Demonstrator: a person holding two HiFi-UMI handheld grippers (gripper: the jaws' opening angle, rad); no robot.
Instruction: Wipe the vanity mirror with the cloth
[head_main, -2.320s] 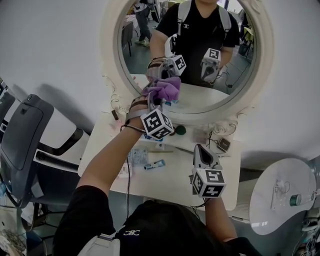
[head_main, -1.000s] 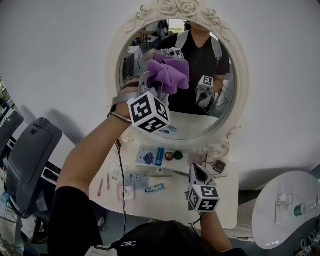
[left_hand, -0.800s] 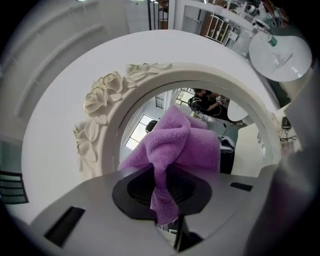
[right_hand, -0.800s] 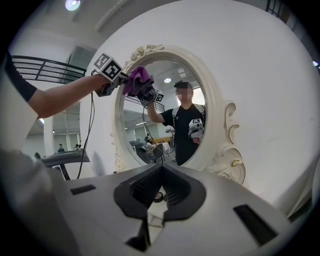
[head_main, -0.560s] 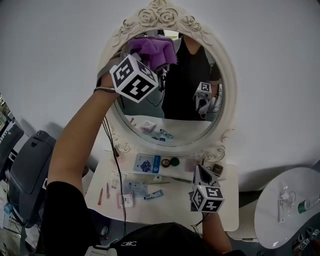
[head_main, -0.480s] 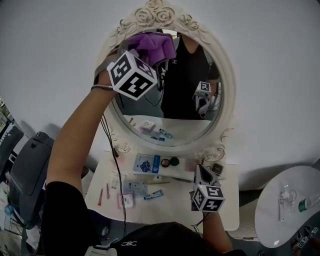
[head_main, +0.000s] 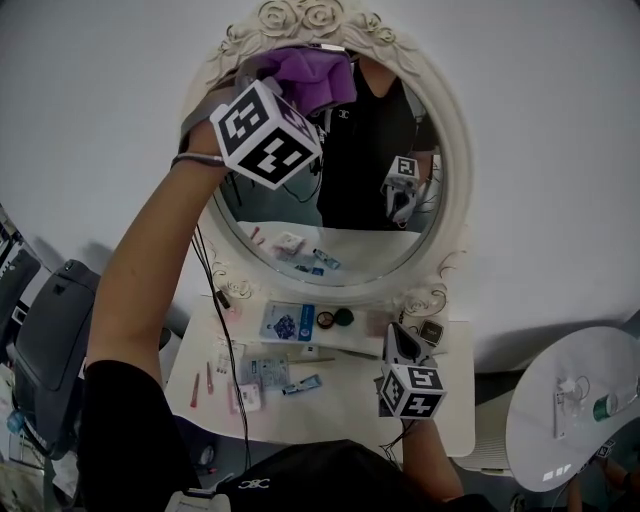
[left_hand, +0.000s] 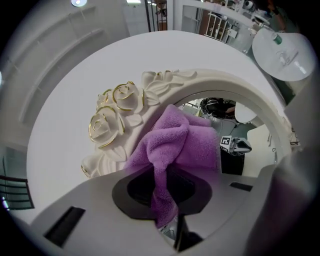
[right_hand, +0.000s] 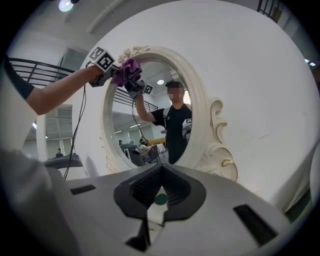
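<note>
**Legible print.** No wording can be read anywhere. The cubes on both grippers carry black-and-white square markers only. A blue-and-white packet (head_main: 287, 322) on the table (head_main: 345, 405) bears print that is too small to make out. The black shirt reflected in the glass has a small white chest mark, which is also illegible.

**Mirror.** The mirror (head_main: 453, 180) is oval and stands upright against a plain white wall. Its frame is cream and glossy, with moulded roses (left_hand: 107, 125) edged in gilt at the crest and scrollwork at the foot.

**Cloth.** The cloth (head_main: 312, 76) is purple with a soft napped pile, and it is bunched into folds. It lies against the top of the mirror, just under the roses, across the inner edge of the frame and the upper glass.

**Left gripper.** The left gripper (left_hand: 161, 192) is raised on an outstretched arm. Its jaws are clenched on a hanging strip of the cloth, and the rest of the cloth billows out ahead of them.

**Right gripper.** The right gripper (right_hand: 159, 197) is held low over the right part of the table, well away from the mirror. Its ribbed black pads are drawn close, with only a sliver between them, and they grasp nothing.

**Table.** The top is white and smooth. Lying on it are:
- a round dark-green item (head_main: 343, 317), near the packet
- a small tube (head_main: 300, 384)
- thin pink sticks (head_main: 196, 390)

A grey chair (head_main: 45, 330) stands to the left of the table.
</note>
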